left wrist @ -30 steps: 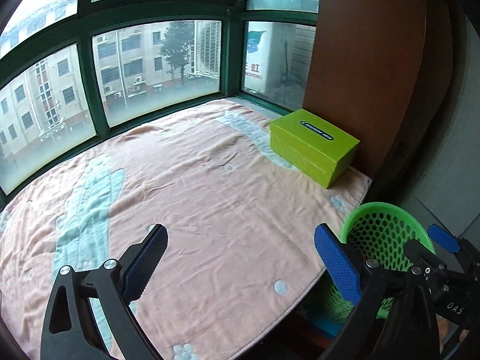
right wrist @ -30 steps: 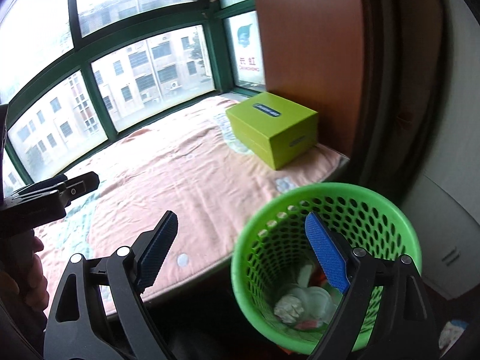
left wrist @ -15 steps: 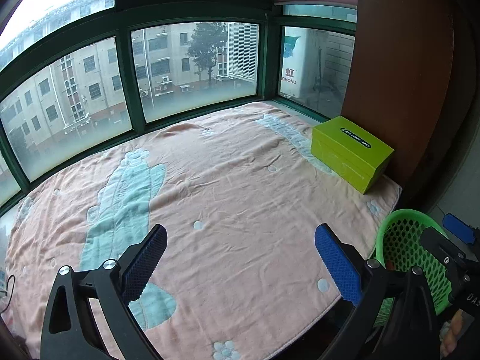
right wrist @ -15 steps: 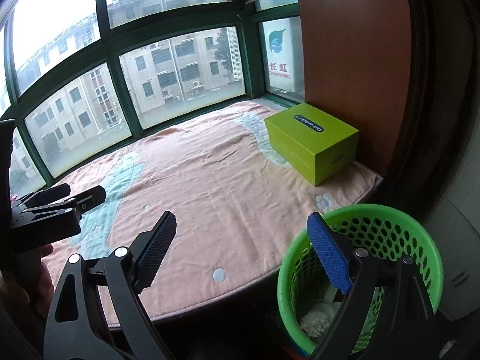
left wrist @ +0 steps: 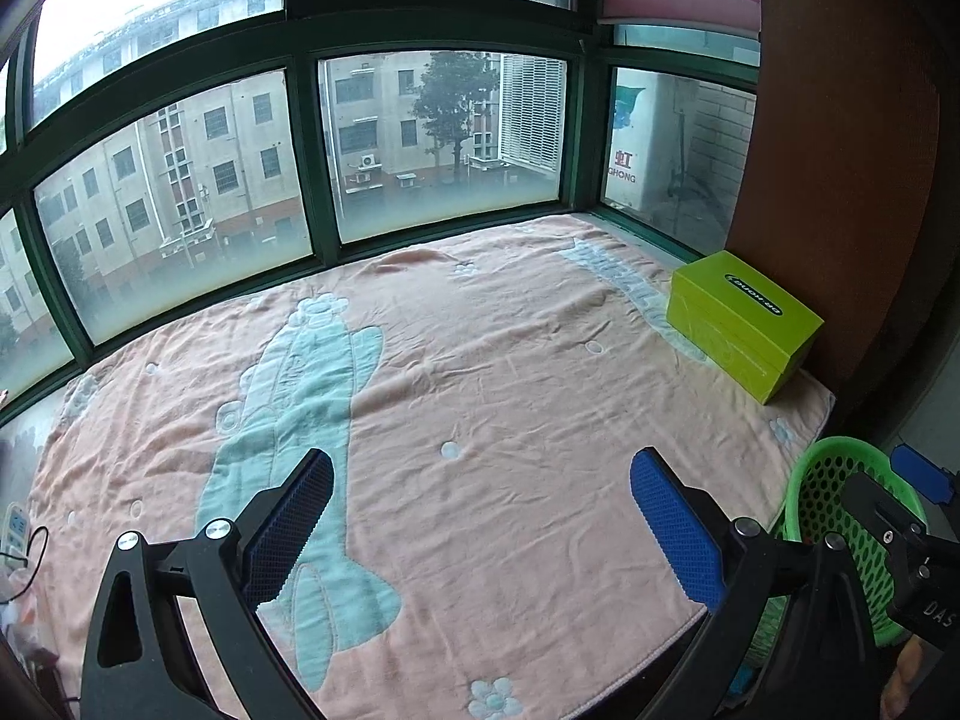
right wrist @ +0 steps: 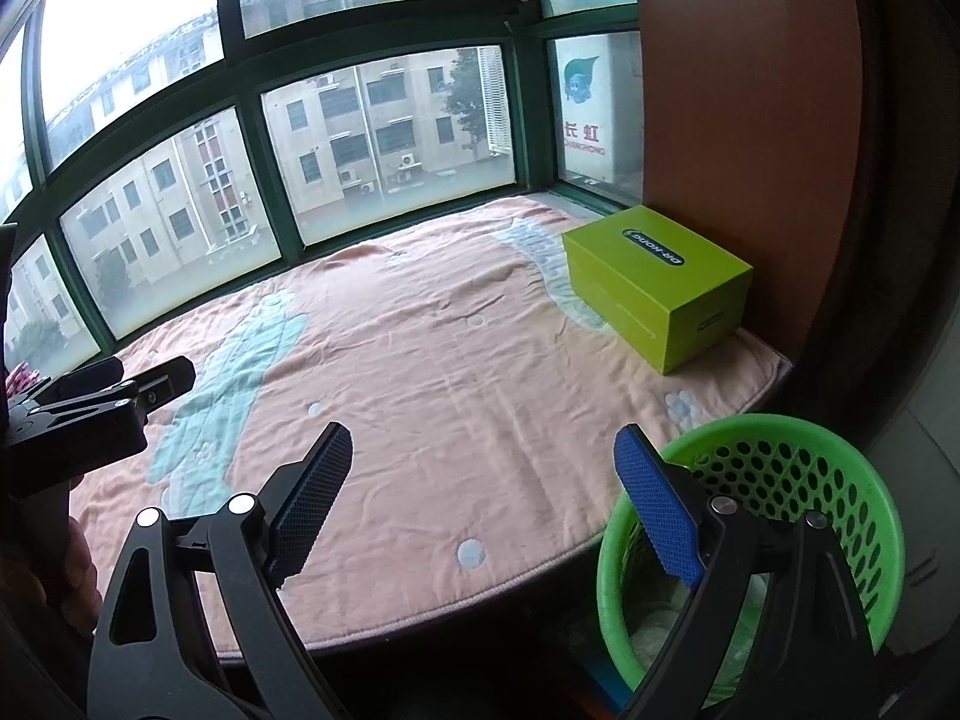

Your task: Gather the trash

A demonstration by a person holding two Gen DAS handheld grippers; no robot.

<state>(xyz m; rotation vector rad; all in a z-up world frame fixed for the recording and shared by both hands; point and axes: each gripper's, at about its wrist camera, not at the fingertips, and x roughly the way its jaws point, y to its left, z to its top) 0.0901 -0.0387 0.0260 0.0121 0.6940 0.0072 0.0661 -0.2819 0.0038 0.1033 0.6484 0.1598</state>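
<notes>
A green perforated basket [right wrist: 780, 480] stands on the floor beside the right end of the bay-window seat, with pale crumpled trash [right wrist: 654, 636] inside it. My right gripper [right wrist: 480, 498] hangs open and empty over the seat's front edge, its right finger beside the basket rim. My left gripper [left wrist: 480, 510] is open too, with nothing between its fingers, above the pink blanket [left wrist: 480, 390]. In the left wrist view the basket [left wrist: 840, 498] shows at the lower right, partly hidden by the other gripper [left wrist: 900, 540]. In the right wrist view the left gripper [right wrist: 114, 402] shows at the left edge.
A lime-green box [right wrist: 654, 282] sits at the blanket's far right, against a brown wooden panel [right wrist: 738, 120]. Green-framed windows [left wrist: 312, 168] curve round the back of the seat. A small white device with a cord [left wrist: 15, 531] lies at the blanket's left edge.
Both views have swung left: the basket has slid toward the lower right and more of the blanket shows. Both grippers stay open and empty.
</notes>
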